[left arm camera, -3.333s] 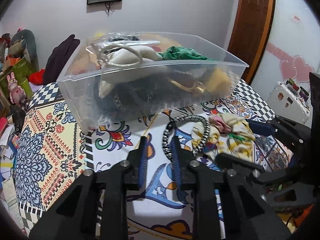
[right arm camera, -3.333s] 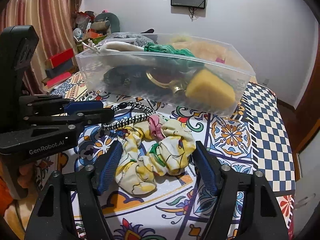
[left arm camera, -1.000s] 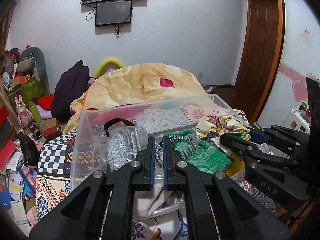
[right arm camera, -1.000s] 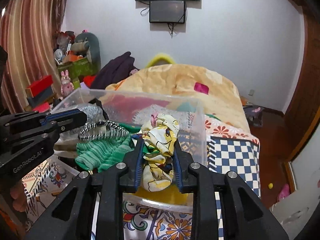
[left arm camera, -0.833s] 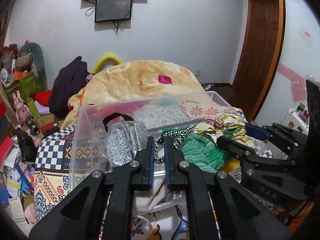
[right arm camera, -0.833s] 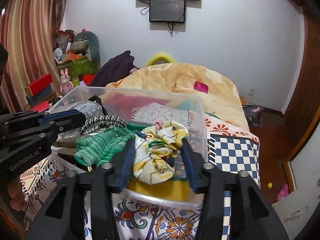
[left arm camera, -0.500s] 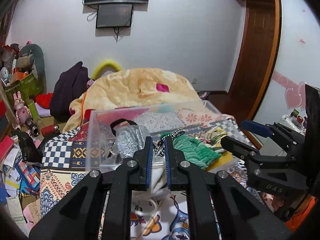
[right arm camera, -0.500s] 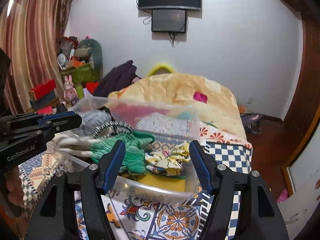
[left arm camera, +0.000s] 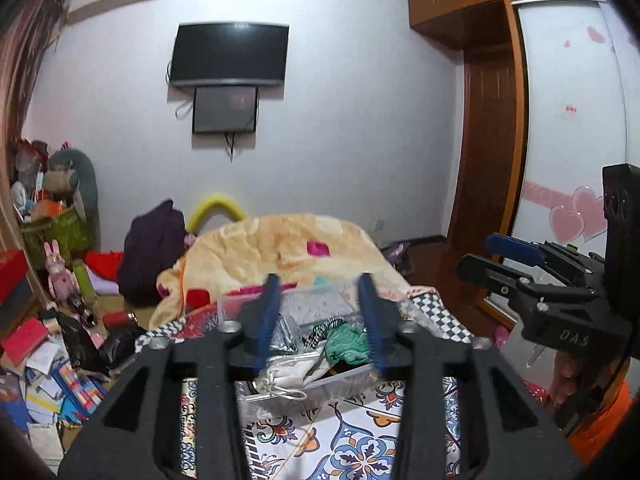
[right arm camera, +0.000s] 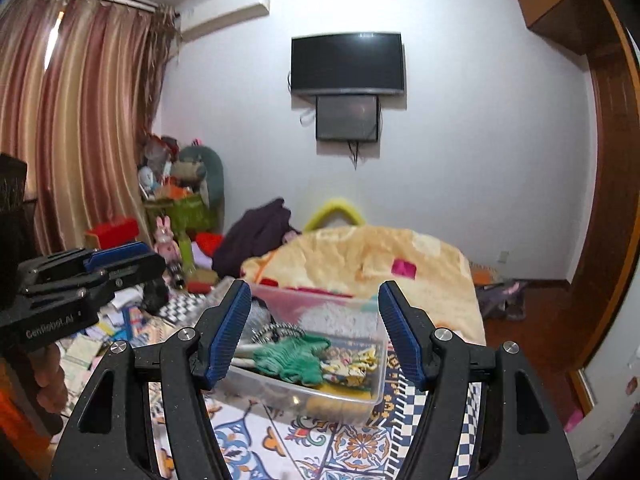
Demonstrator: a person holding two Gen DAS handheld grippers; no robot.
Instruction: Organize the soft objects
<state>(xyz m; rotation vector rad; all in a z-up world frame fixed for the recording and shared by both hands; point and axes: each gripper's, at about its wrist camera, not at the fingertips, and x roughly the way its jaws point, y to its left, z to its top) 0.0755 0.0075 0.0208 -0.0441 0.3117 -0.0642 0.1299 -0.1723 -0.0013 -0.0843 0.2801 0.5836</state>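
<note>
A clear plastic bin (right arm camera: 360, 394) stands on the patterned table, full of soft things. In it lie a green knit cloth (right arm camera: 292, 358), the yellow floral scrunchie (right arm camera: 352, 362) and the black-and-white braided band (right arm camera: 276, 332). The bin also shows in the left wrist view (left arm camera: 304, 390), with the green cloth (left arm camera: 348, 342) and the band (left arm camera: 324, 330). My left gripper (left arm camera: 320, 320) is open and empty, raised above and behind the bin. My right gripper (right arm camera: 314, 334) is open and empty, also pulled back above the bin.
The table has a colourful patterned cloth (right arm camera: 320, 452). Beyond it is a bed with an orange blanket (right arm camera: 372, 260). Toys and boxes are piled at the left (right arm camera: 176, 204). Books litter the floor (left arm camera: 48, 364). A door (left arm camera: 480, 152) is at the right.
The right gripper opened and dropped the floral scrunchie into the bin. The left gripper opened and left the braided band in the bin. Both then drew up and back.
</note>
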